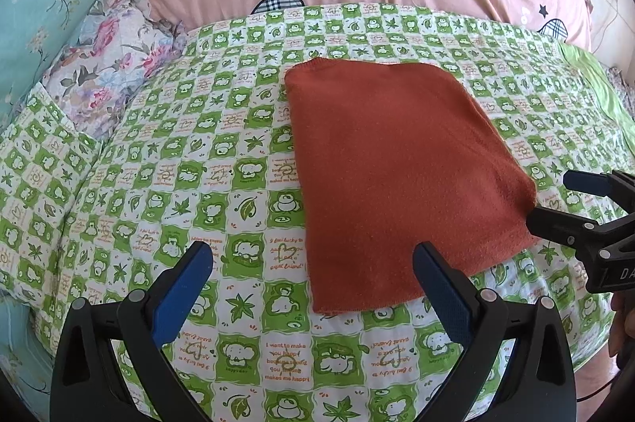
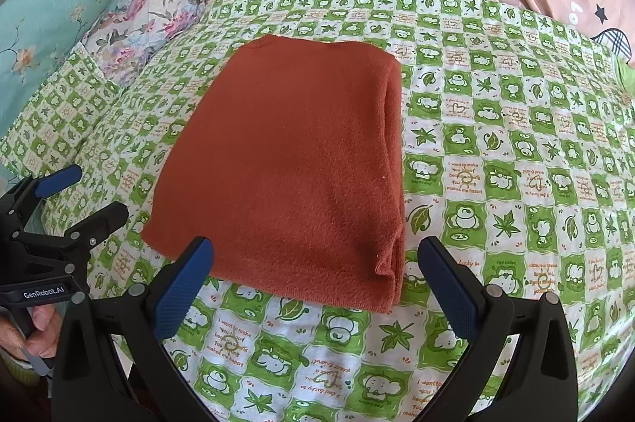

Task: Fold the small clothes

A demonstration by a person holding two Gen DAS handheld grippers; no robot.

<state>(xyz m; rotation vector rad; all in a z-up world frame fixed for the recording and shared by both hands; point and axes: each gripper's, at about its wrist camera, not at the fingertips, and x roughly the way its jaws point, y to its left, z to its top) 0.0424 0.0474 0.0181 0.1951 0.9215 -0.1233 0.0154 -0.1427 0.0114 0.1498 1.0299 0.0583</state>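
Rust-colored folded cloth [image 2: 293, 164] sat mid-frame on the green checkered sheet [image 2: 496, 152], edges pretty square, so folding looked basically finished to me. I had my right gripper [image 2: 313, 279] spread wide and empty at its near edge, left gripper [image 1: 313, 283] likewise apart at lower center, probably just clearing off.

rust-red cloth [image 2: 293, 160], green-checked cartoon sheet [image 2: 496, 152]
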